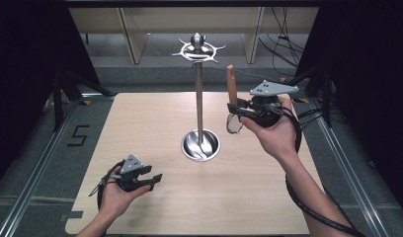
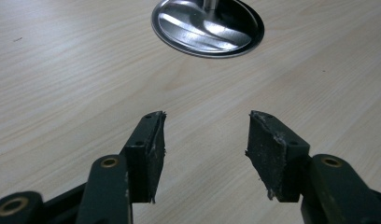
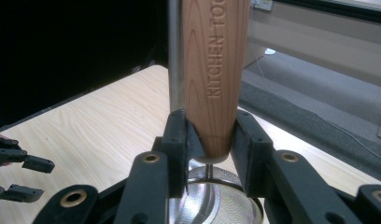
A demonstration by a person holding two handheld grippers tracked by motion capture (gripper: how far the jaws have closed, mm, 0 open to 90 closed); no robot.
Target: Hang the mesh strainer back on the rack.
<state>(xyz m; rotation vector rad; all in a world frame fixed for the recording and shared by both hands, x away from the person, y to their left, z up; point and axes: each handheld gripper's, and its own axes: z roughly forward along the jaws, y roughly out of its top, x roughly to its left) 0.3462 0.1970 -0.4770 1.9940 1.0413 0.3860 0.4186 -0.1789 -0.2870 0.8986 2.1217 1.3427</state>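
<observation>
As seen in the high view, the right gripper is raised above the far right part of the pale wooden table, holding a reddish-brown wooden-handled kitchen tool upright, handle end up. A wire loop hangs below the jaws, probably the tool's mesh head, though it is too small there to be sure. Just to its left stands the tall steel utensil stand, with a hooked crown on top and a round dish base at table centre. The left gripper sits low at the near left, well apart from the stand.

Left gripper view: jaws spread apart, nothing between the pads; bare tabletop below, the stand's shiny base ahead.

Right gripper view: both pads press the narrow lower end of the handle, stamped "KITCHEN TOO…". A round fine mesh shows under the jaws. The stand's pole rises right behind the handle. The left gripper's open jaws appear at the left edge.
</observation>
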